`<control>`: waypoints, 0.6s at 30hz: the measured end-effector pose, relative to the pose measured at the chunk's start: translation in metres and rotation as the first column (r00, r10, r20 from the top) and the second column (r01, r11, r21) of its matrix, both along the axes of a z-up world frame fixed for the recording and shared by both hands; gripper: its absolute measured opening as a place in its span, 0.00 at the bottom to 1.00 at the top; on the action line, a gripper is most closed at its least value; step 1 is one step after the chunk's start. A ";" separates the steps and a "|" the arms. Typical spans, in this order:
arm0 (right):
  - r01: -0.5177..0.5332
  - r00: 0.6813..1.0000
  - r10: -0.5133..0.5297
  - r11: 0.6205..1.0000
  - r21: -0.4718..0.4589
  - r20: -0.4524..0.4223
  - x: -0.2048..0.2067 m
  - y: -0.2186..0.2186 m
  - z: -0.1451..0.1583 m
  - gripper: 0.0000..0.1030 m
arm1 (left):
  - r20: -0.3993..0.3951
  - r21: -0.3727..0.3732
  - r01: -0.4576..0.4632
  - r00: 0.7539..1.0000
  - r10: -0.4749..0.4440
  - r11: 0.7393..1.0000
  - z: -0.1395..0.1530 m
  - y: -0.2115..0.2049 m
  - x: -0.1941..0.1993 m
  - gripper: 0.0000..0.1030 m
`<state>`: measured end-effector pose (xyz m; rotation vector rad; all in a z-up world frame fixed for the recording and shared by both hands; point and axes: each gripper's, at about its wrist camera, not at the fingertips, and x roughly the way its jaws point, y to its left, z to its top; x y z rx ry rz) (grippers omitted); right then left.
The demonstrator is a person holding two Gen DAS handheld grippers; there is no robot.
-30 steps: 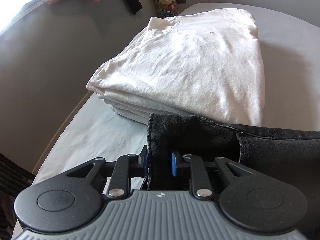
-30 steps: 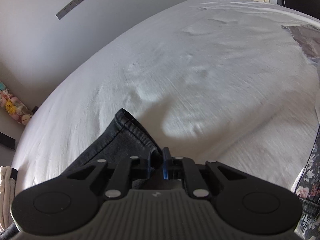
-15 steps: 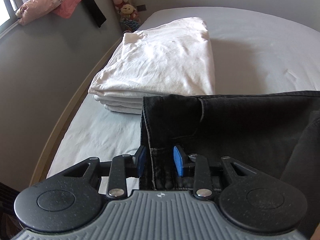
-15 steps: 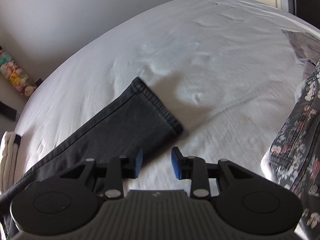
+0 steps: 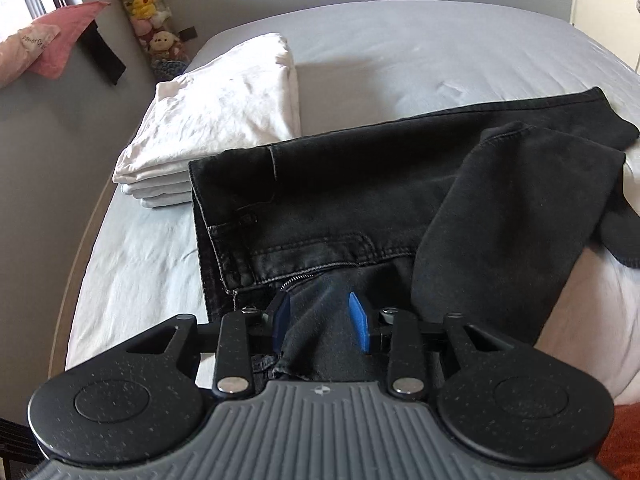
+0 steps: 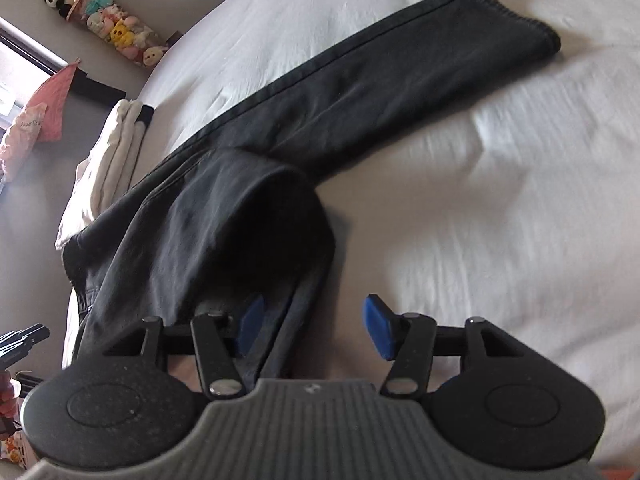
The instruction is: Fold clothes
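Black jeans (image 5: 360, 184) lie across the bed, waistband on the left beside a stack of folded white clothes (image 5: 224, 120). One leg runs straight out to its hem (image 6: 508, 20); the other is doubled back in a loose hump (image 6: 248, 208). My left gripper (image 5: 320, 320) is at the fly. Its jaws are opening, with a fold of denim loose between the blue pads (image 5: 358, 322). My right gripper (image 6: 314, 326) hangs over the doubled leg. Its jaws are opening wide, with the denim lying under them near the left pad (image 6: 250, 326) and not pressed.
The pale bed sheet (image 6: 500, 200) stretches to the right of the jeans. A grey wall with a tube of plush toys (image 5: 148, 4) and a pink bag (image 5: 40, 48) on a sill runs along the bed's left side, close to the white stack (image 6: 112, 160).
The right gripper let go of the leg hem, opened and drew back, so the whole jeans show. The left gripper pulled back from the white stack and its pads spread apart.
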<state>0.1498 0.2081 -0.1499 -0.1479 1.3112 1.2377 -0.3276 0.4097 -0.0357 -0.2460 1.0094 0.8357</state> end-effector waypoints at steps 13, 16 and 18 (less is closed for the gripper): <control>-0.002 0.997 0.002 1.000 -0.005 -0.074 -0.036 0.004 -0.019 0.58 | -0.045 0.023 0.044 0.998 -0.043 0.999 0.002 -0.033 -0.017 0.47; -0.011 0.998 0.011 1.000 0.001 -0.055 -0.039 0.007 -0.020 0.25 | -0.057 0.031 0.051 0.997 -0.049 0.998 0.005 -0.037 -0.019 0.47; -0.006 0.999 0.007 1.000 0.012 -0.049 -0.037 0.007 -0.016 0.11 | -0.064 0.039 0.058 0.996 -0.056 0.998 0.007 -0.040 -0.020 0.47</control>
